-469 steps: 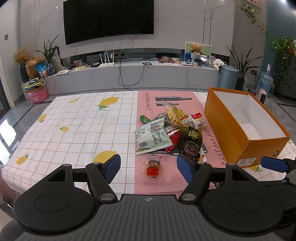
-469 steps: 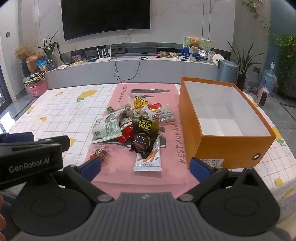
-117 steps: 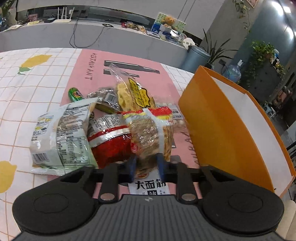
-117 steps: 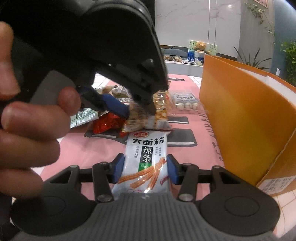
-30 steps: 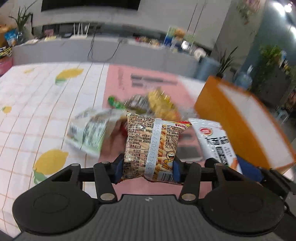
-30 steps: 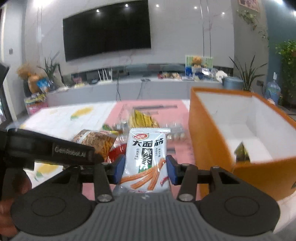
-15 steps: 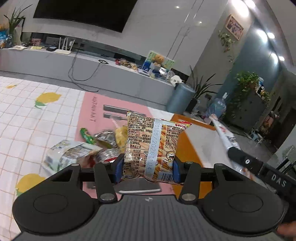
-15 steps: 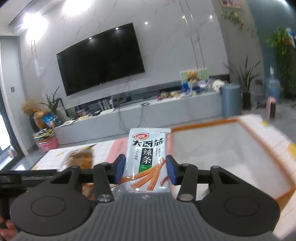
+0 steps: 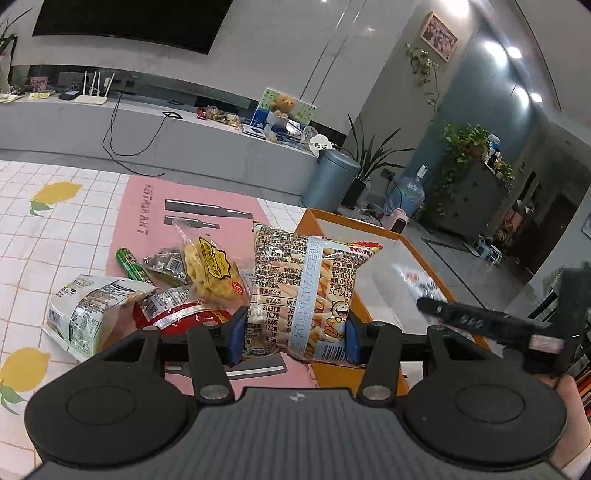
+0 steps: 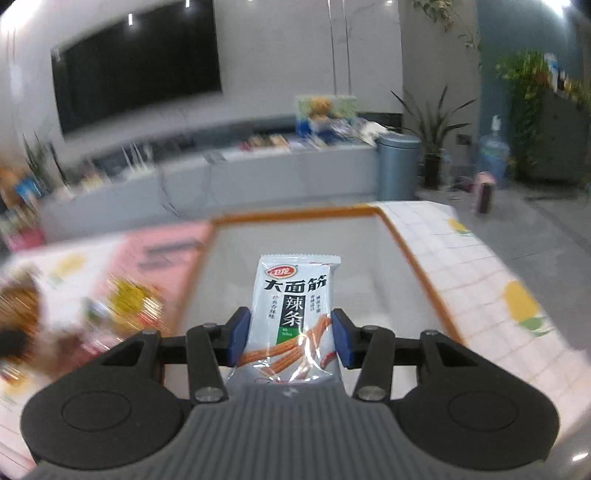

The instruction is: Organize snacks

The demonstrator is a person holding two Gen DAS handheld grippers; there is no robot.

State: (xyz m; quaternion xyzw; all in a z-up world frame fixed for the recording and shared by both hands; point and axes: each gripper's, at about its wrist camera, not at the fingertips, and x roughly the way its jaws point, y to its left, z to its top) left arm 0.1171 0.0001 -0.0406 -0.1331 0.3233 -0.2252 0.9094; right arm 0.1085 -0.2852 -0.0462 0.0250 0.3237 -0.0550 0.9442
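**Two snack packets held above the bench, one over the orange box**

Right wrist view: a white packet of spicy strips [image 10: 295,314] stands upright at the centre of the frame, pinched at its lower sides between the blue pads of the right tongs [image 10: 291,341]. Behind and below the packet lies the open orange box [image 10: 406,251], whose white interior fills the middle of the frame; the packet is seen against that interior. At the left edge, blurred, lie the loose snacks on the pink mat [image 10: 159,243]. To the right of the box the lemon-print cloth [image 10: 480,280] covers the bench.

Left wrist view: a printed packet of stick snacks [image 9: 306,291], back label facing the camera, stands upright at lower centre, pinched between the blue pads of the left tongs [image 9: 295,338]. Behind it to the right is the orange box [image 9: 310,218], and over the box the right tongs [image 9: 480,317] enter from the right edge, carrying a blurred white packet; a hand [image 9: 569,417] shows at the lower right corner. Left of centre the remaining pile rests on the pink mat [image 9: 147,206]: a yellow snack bag [image 9: 210,269], a red packet [image 9: 177,314], a white-green packet [image 9: 88,306], a small green packet [image 9: 127,262]. Beyond the bench stand a grey bin [image 9: 330,181] and a television [image 9: 129,22] at upper left.
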